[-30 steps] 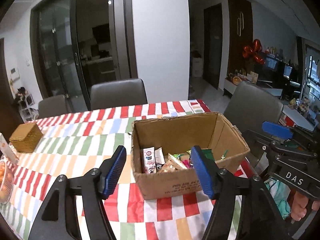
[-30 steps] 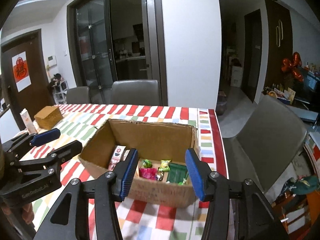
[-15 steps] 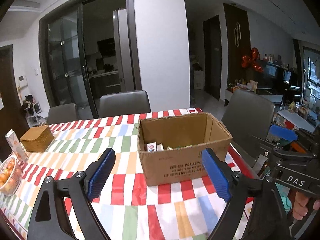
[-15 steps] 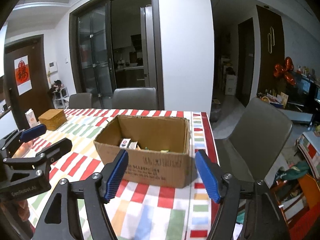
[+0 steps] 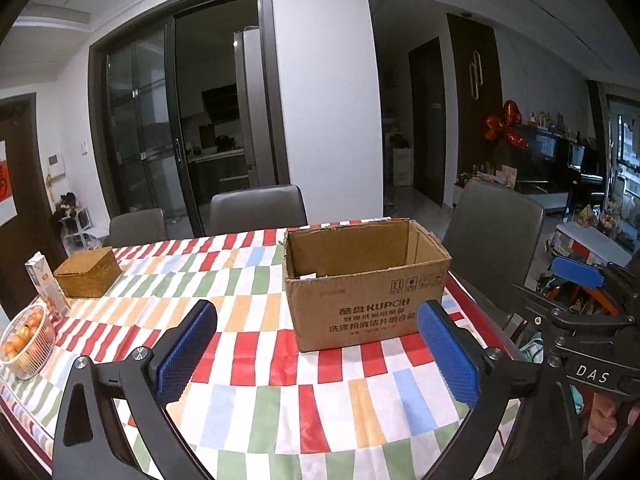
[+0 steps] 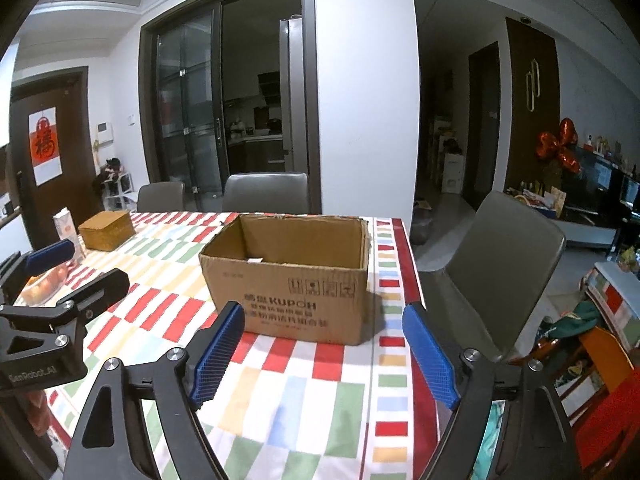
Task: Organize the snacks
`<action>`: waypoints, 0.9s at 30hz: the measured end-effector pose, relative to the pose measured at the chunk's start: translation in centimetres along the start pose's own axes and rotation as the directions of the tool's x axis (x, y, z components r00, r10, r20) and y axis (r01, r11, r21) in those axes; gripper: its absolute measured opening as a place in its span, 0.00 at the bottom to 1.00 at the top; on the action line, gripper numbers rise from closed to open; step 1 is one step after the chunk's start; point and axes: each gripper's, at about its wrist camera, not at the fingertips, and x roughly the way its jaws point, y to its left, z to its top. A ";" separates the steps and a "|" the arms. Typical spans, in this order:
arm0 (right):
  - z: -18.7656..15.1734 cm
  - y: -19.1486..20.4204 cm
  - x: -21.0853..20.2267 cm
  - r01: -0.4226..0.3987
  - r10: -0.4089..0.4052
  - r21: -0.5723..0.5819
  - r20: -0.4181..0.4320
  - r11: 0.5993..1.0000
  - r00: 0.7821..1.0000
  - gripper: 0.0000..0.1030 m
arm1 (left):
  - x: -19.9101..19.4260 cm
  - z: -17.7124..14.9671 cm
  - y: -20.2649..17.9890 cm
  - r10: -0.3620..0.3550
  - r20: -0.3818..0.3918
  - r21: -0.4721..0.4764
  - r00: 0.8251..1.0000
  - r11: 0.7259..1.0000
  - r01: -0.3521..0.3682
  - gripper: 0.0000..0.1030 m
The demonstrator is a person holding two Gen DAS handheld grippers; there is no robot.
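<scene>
**On the striped table, 2 grippers hang wide and hold nothing**

Across the left wrist view, the left gripper (image 5: 317, 340) hangs over the tablecloth (image 5: 256, 392) with its 2 blue pads (image 5: 186, 350) far apart. Its jaws are opening, and nothing is between them but cloth. Just past the pads sits the cardboard box (image 5: 366, 304), open at the top, near the right edge of the table. Its front wall hides the inside from this low spot, so I cannot see the snacks; only a small white bit peeks over the rim. Far to the left are a woven box (image 5: 88, 272), a carton (image 5: 46, 286) and a bowl of round orange fruit (image 5: 26, 338). The right gripper (image 5: 576, 280) pokes in from the right side, with a bit of a hand (image 5: 604, 424) under it. 3 grey chairs stand around the table.

Over in the right wrist view, the right gripper (image 6: 324, 352) also hangs above the cloth (image 6: 304, 400). Its blue pads (image 6: 430, 354) are wide apart, its jaws are opening, and nothing is held. The box (image 6: 296, 292) stands just ahead, between the pads, not touching them. The left gripper (image 6: 56, 276) shows at the left edge, also empty. The woven box (image 6: 106, 230) is far back on the left.
</scene>
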 end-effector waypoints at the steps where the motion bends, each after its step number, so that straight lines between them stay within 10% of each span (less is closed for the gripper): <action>1: -0.1 0.0 -0.2 0.000 0.000 0.002 0.001 1.000 1.000 0.79 | -0.2 -0.1 0.0 0.003 0.003 0.002 1.000 1.000 -0.003 1.00; 27: -0.5 0.0 -1.7 0.006 -0.006 -0.006 0.023 1.000 1.000 0.80 | -1.6 -0.4 0.2 0.038 0.019 -0.017 0.999 0.999 -0.037 1.00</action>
